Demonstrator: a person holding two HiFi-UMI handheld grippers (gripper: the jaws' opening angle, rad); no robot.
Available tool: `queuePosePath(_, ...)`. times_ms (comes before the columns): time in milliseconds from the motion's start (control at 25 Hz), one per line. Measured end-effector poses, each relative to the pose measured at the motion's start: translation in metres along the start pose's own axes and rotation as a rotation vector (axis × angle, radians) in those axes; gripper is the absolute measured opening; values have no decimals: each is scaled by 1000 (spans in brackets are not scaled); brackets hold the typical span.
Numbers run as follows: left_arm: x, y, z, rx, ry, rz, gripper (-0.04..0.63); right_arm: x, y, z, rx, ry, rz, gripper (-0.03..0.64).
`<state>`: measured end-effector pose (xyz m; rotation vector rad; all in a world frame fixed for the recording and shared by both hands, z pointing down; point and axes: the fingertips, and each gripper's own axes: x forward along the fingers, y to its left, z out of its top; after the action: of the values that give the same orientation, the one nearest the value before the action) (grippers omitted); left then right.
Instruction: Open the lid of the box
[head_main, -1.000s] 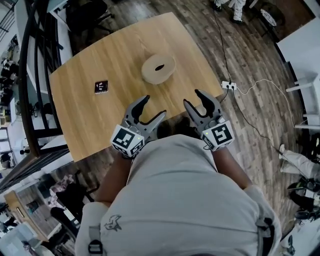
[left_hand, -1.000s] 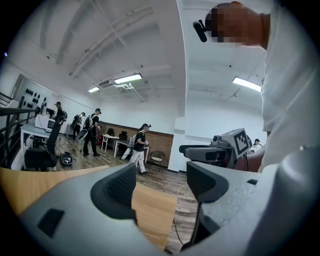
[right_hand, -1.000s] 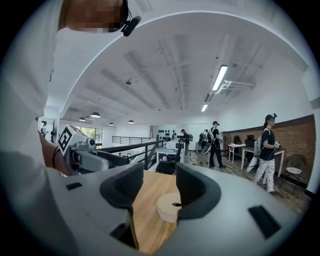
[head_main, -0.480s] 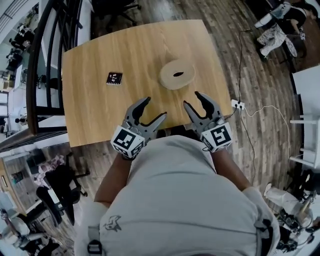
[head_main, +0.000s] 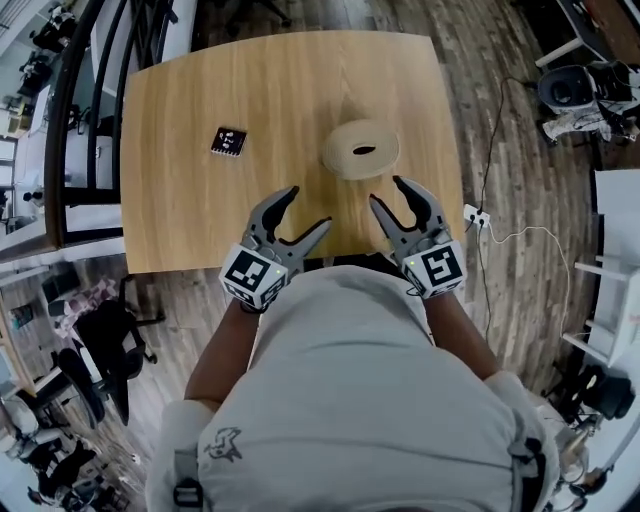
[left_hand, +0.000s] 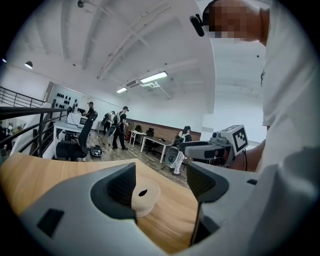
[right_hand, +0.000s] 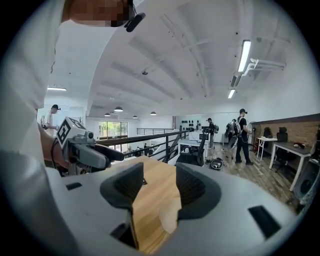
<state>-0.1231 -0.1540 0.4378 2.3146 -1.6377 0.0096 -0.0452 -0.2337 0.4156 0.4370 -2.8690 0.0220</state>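
Left hand-held gripper (head_main: 310, 206) and right hand-held gripper (head_main: 387, 190) face box (head_main: 361, 149), open.

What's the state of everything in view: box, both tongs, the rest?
Round box: flat on the table, lid looks on, nothing touching it.
Left tongs: open, empty, at the table's near edge, short of the box.
Right tongs: open, empty, near the box but apart from it.
Marker card: flat on the table, left of the box, apart from it.
Power strip: on the floor, cable attached.
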Motion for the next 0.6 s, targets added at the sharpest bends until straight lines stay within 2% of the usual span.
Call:
queuePosePath(360, 33, 37, -24, 0, 76, 59, 308, 28, -27, -33, -27, 112, 97, 209)
queuePosePath(600, 51, 54, -39, 8, 109, 54, 308, 45, -41, -50, -95, 167, 150, 209)
